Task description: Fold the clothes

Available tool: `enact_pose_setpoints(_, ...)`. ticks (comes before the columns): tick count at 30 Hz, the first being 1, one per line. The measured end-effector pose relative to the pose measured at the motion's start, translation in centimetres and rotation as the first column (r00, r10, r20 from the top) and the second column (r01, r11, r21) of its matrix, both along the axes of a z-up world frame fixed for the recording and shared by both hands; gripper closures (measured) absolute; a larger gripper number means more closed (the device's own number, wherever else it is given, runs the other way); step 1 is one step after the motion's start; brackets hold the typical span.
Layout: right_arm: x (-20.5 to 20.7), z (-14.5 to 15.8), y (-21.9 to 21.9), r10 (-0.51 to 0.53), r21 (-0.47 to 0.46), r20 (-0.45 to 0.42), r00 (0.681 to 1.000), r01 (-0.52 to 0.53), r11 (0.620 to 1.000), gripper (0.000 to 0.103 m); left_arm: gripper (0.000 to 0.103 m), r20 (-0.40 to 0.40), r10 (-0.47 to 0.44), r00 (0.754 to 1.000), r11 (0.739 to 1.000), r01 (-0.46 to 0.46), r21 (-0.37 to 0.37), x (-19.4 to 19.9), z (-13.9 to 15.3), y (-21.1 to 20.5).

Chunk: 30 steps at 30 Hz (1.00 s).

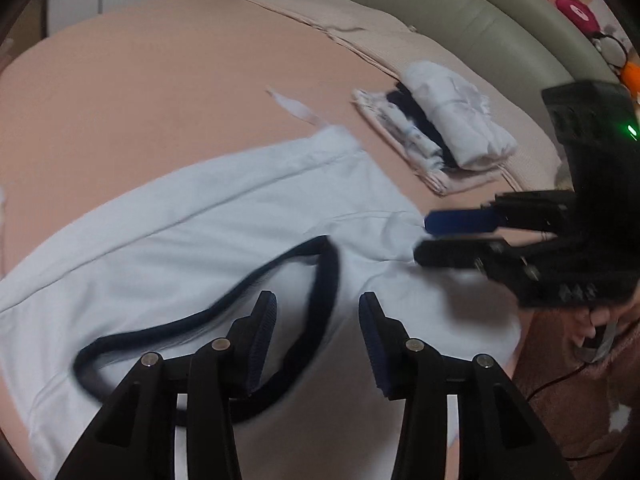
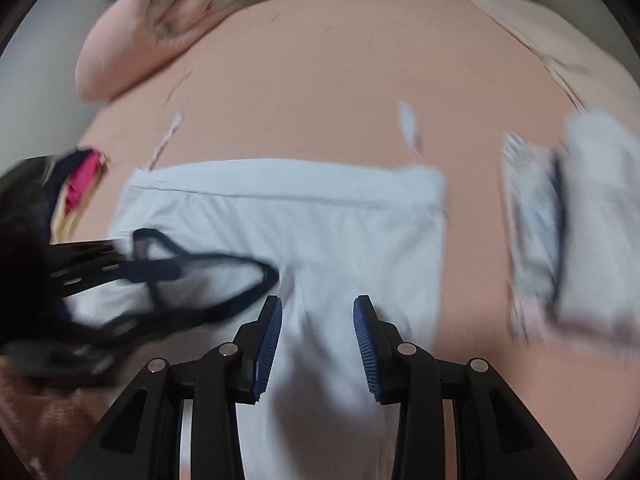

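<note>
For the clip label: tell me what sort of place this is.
Most likely a bedroom: clothes lie on a bed with a peach sheet, a pink pillow at its head, and a padded headboard beside it.

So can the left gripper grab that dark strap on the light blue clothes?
Probably yes. The left gripper hangs open right above the dark strap, which lies loose on the light blue garment. Nothing covers it; the right gripper is off to the side.

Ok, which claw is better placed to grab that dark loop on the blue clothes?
Left. The dark loop lies under the left claw, between its open jaws. The right claw is off at the edge of the light blue garment, away from the loop.
</note>
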State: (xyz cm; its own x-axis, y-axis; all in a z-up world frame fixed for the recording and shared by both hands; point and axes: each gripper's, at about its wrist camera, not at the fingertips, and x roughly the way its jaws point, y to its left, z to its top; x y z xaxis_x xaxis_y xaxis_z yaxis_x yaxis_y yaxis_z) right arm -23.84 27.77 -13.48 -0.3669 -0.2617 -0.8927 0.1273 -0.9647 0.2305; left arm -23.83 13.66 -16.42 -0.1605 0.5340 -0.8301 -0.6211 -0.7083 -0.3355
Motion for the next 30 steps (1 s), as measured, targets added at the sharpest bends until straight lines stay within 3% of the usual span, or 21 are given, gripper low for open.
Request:
enact_pose_setpoints(2,1.1,-0.3,0.2,0.021,0.001,0.002,1.0,-0.021,1.0,0.066,0.068,0.005,-0.016,1.0,0.999,0.016,-0.032,0.0,-1.0,1.2)
enact_pose_setpoints(3,1.5,-0.7,0.3,0.038,0.007,0.006,0.999,-0.038,0.999,0.066,0.092,0.003,-0.02,1.0,0.999,0.02,-0.036,0.3,-1.1,1.1)
enact_pose_setpoints(4,1.4,-1.2,0.1,0.051,0.018,0.023,0.998,-0.051,0.999,0.066,0.099,-0.01,-0.019,1.0,0.999,0.018,-0.044,0.4,-1.2,1.5)
enact_pose_setpoints(7,0.8,-2.8,-0.1,0.072,0.042,0.111,0.991,-0.077,0.996,0.066,0.099,-0.021,-0.006,1.0,0.999,0.005,-0.036,-0.4,-0.7,2.0)
enact_pose_setpoints(11,1.4,-2.8,-0.2,0.108,0.068,0.095,0.99,-0.114,0.991,0.065,0.098,-0.034,0.078,0.996,0.997,-0.078,0.009,-3.9,0.2,1.1)
enact_pose_setpoints(14,1.7,-3.0,-0.4,0.118,0.077,0.086,0.989,-0.125,0.989,0.062,0.098,-0.034,0.148,0.988,0.981,-0.151,-0.118,-6.4,-0.6,0.3)
enact_pose_setpoints(15,1.7,-3.0,-0.4,0.122,0.078,0.087,0.989,-0.129,0.989,0.062,0.098,-0.005,0.158,0.987,0.982,-0.157,-0.104,-6.5,-0.1,-0.6)
enact_pose_setpoints(16,1.7,-2.8,-0.4,0.125,0.076,0.088,0.988,-0.132,0.988,0.062,0.098,0.016,0.165,0.986,0.983,-0.163,-0.087,-6.6,0.5,-1.5)
enact_pose_setpoints(18,1.5,-1.5,-0.3,0.124,0.05,0.041,0.991,-0.126,0.991,0.062,0.098,-0.07,0.146,0.987,0.988,-0.148,-0.031,-4.4,3.2,-3.7)
enact_pose_setpoints(19,1.4,-0.8,-0.2,0.122,0.035,0.012,0.992,-0.122,0.992,0.062,0.098,-0.095,0.134,0.986,0.99,-0.138,-0.035,-3.2,4.0,-4.7)
enact_pose_setpoints(21,1.0,0.4,-0.4,0.128,0.004,-0.034,0.991,-0.128,0.992,0.061,0.098,-0.078,0.118,0.99,0.986,-0.127,-0.109,-1.1,3.7,-6.4)
enact_pose_setpoints(23,-0.4,0.1,-1.8,0.156,-0.012,-0.036,0.987,-0.156,0.988,0.052,0.098,-0.052,0.16,0.986,0.96,-0.167,-0.224,0.8,2.4,-8.6)
enact_pose_setpoints(26,-2.2,-3.6,-4.0,0.188,0.087,0.05,0.981,-0.192,0.978,0.052,0.098,-0.039,0.245,0.969,0.941,-0.247,-0.23,2.6,0.9,-12.5)
enact_pose_setpoints(28,-1.7,-4.2,-3.8,0.182,0.129,0.028,0.983,-0.184,0.974,0.055,0.098,-0.05,0.335,0.941,0.903,-0.336,-0.269,3.1,0.2,-14.9)
enact_pose_setpoints(30,-0.8,-3.8,-2.7,0.137,0.139,0.017,0.99,-0.138,0.981,0.055,0.098,-0.088,0.383,0.92,0.89,-0.393,-0.231,3.9,1.0,-16.7)
